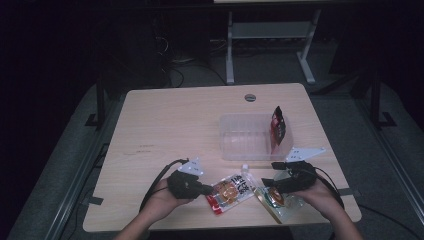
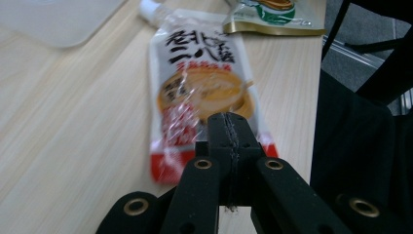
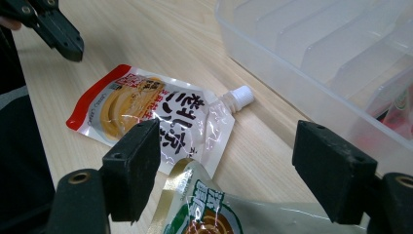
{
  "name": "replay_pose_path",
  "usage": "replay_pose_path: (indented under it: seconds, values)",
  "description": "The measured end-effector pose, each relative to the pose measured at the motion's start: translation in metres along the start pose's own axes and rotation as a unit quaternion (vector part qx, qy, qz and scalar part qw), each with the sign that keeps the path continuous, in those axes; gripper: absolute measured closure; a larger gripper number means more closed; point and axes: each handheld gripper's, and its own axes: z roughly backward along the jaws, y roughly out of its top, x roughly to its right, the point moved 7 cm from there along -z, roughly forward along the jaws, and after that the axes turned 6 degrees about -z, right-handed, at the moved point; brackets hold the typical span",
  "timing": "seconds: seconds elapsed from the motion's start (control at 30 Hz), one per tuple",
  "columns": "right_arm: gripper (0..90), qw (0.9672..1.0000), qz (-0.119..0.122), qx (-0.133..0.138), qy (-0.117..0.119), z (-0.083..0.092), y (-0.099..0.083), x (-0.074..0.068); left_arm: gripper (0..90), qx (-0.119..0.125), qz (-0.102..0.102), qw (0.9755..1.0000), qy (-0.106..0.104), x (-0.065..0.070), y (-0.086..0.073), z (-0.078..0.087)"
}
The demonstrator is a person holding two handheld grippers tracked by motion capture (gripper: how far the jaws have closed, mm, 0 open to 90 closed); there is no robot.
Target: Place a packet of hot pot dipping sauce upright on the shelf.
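Pouch (image 1: pixel 231 191), white-capped spout, red bottom seam: flat on bench (image 1: pixel 165 125) at lower centre of the high view, long axis diagonal, spout toward upper right and the clear bin (image 1: pixel 240 145), red seam toward lower left, label up, likely laid out for loading. Left gripper (image 1: pixel 206 189) at the red seam, fingers pressed together; whether they pinch the seam or sit just above it cannot be told. Right gripper (image 1: pixel 270 180) at lower right, fingers (image 3: pixel 131 168) spread over a second, gold-edged packet (image 1: pixel 277 199); a dark red packet (image 1: pixel 278 127) stands upright in the bin's right end.

A wooden table (image 1: pixel 165 125) carries a clear bin (image 1: pixel 248 137) and two pouches (image 1: pixel 231 191).
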Motion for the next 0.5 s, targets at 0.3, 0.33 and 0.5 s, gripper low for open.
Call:
replay_pose_path:
  seconds: [0.3, 0.33, 0.5]
  values:
    - [25.6, 1.0, -0.001, -0.002, 0.002, 0.0, -0.001, 0.002, 89.7, -0.024, -0.011, 0.9996, -0.011, 0.007, 0.01, -0.041]
    - [25.6, 1.0, -0.002, -0.002, 0.001, 0.0, -0.001, 0.002, 89.7, -0.029, -0.013, 0.9994, -0.009, 0.006, 0.009, -0.043]
    - [25.7, 1.0, -0.004, -0.002, 0.003, 0.0, -0.002, 0.004, 89.8, -0.036, -0.015, 0.9992, -0.002, 0.001, 0.003, -0.045]
